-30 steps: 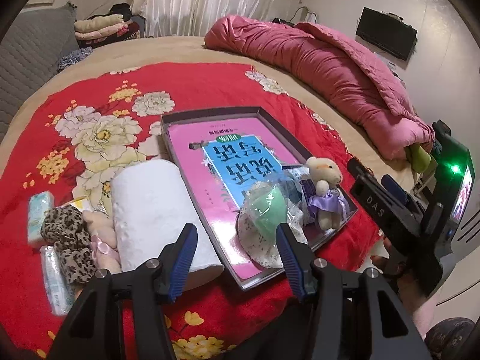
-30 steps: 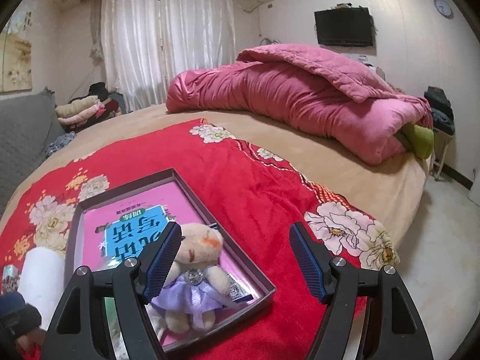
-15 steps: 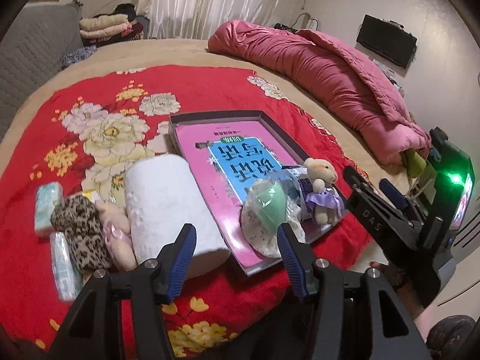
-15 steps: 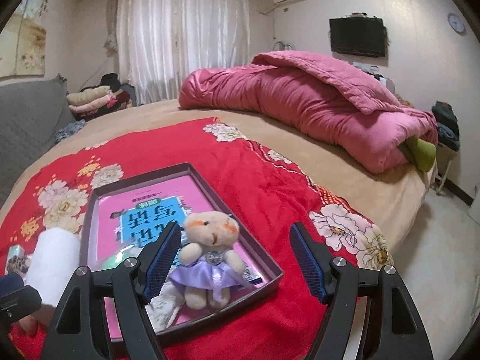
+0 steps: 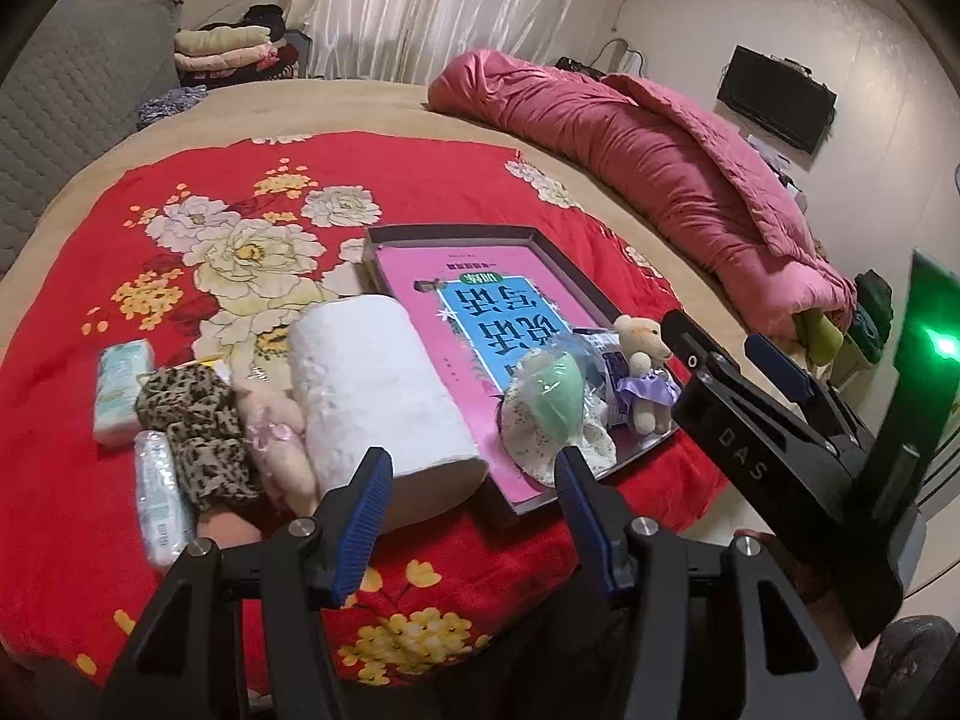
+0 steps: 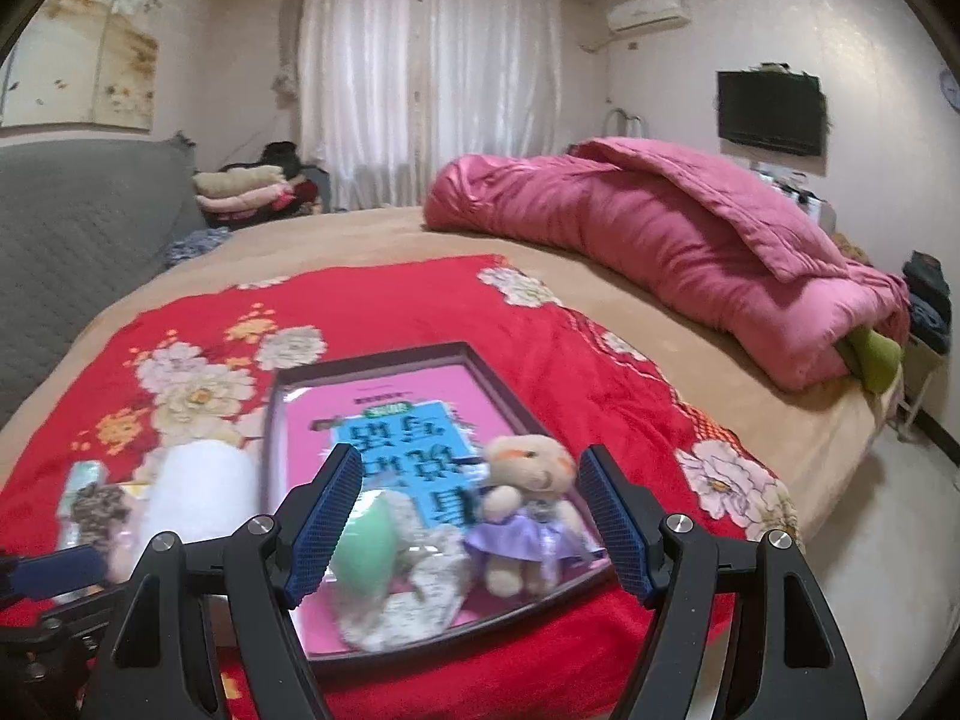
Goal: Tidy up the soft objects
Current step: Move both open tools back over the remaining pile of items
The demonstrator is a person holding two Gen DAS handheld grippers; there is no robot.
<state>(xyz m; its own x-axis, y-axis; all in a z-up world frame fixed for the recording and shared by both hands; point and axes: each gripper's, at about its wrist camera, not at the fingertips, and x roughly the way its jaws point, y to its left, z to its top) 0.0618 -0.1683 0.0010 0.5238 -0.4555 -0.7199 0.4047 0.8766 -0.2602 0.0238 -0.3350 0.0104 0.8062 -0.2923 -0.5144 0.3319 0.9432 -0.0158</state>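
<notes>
Left wrist: two tissue packs (image 5: 123,390), one teddy (image 5: 643,372).

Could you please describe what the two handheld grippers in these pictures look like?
Both are matte black, with angular arms and silver screws at the joints. Each of the left gripper fingers carries a ribbed blue pad, as on the right gripper. From the left wrist view, the right one's arm bears pale "DAS" lettering, and a green light glows on its body. No cables or sleeves show.

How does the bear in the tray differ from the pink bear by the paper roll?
The purple-dressed bear is in the tray, beside a green toy; the pink bear lies on the red blanket, wedged between the paper roll and a leopard-print cloth. Both are small, pale plush toys, and neither is gripped.
</notes>
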